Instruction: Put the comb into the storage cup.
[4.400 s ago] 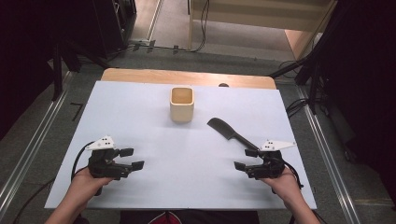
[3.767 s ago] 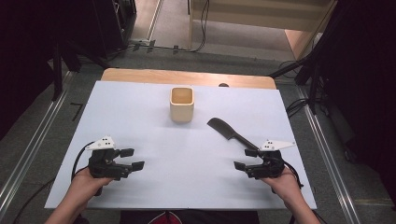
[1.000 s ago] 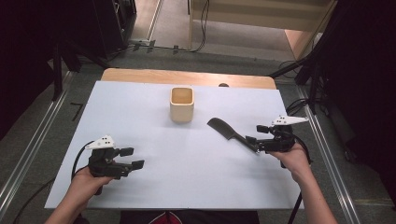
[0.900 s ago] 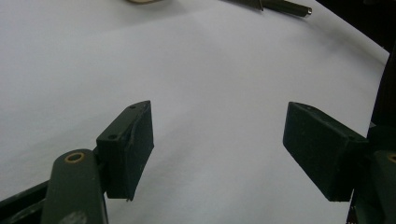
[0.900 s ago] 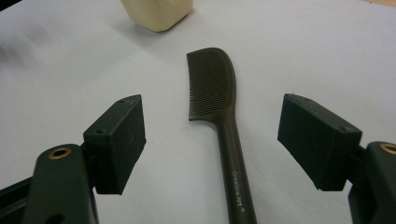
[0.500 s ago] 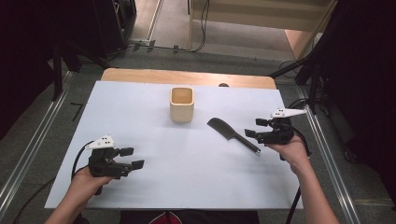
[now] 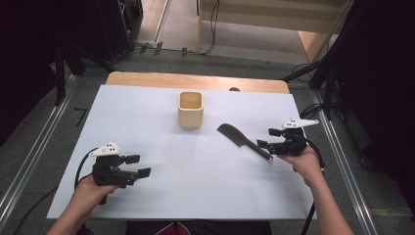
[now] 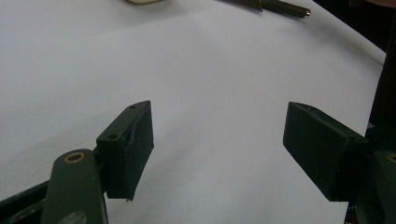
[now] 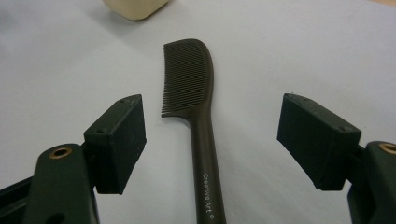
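White-covered table [image 7: 147,117] — cream cup [image 7: 190,108] and dark comb [image 7: 242,140] lie on it.

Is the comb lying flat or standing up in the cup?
Lying flat. The comb rests on the white table, outside the cup.

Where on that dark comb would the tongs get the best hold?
Probably the handle of the comb, approached from its free end, where the right tongs already straddle it. It is narrow, straight and lies flat; the toothed head is wider.
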Available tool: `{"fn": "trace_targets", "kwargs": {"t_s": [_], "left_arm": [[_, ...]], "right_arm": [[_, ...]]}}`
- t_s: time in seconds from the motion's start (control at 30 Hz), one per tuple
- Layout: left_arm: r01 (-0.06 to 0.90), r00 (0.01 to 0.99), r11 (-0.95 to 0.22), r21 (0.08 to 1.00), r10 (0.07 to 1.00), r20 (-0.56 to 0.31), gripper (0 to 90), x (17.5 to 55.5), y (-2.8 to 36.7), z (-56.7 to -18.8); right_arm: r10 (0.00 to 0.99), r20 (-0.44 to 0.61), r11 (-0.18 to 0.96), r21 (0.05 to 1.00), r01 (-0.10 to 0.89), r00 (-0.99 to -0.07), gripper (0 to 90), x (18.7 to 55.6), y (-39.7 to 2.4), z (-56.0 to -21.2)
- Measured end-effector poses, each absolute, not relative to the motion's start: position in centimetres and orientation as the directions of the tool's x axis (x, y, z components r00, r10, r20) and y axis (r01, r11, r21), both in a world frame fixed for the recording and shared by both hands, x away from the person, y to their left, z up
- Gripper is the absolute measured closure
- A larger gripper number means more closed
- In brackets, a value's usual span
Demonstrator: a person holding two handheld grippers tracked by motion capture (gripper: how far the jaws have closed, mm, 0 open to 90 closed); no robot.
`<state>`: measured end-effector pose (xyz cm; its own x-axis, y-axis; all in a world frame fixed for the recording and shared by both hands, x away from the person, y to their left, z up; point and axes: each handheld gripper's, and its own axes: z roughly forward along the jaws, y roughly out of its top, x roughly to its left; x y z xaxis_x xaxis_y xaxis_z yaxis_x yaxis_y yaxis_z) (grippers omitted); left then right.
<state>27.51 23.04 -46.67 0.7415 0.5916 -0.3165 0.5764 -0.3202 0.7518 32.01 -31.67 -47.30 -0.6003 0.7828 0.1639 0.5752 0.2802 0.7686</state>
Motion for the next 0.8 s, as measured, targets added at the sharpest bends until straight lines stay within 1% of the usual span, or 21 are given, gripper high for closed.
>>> {"fn": "trace_targets", "kwargs": {"t_s": [0.17, 0.37, 0.57, 0.8], "left_arm": [[0.579, 0.74, -0.32, 0.75, 0.592, -0.319, 25.5, 27.5, 23.0, -46.7], [0.579, 0.739, -0.316, 0.751, 0.592, -0.321, 25.5, 27.5, 23.0, -46.7], [0.581, 0.738, -0.316, 0.75, 0.593, -0.322, 25.5, 27.6, 23.0, -46.6], [0.576, 0.742, -0.316, 0.754, 0.589, -0.32, 25.6, 27.9, 22.9, -46.6]], "right_arm": [[0.776, 0.178, 0.277, 0.765, 0.581, -0.605, 22.7, 31.9, -31.9, -47.9], [0.782, 0.158, 0.279, 0.776, 0.565, -0.604, 23.4, 31.5, -32.1, -48.5], [0.78, 0.148, 0.315, 0.746, 0.586, -0.608, 24.1, 31.2, -32.0, -49.6], [0.78, 0.147, 0.332, 0.727, 0.602, -0.608, 28.8, 31.0, -32.1, -50.9]]}}
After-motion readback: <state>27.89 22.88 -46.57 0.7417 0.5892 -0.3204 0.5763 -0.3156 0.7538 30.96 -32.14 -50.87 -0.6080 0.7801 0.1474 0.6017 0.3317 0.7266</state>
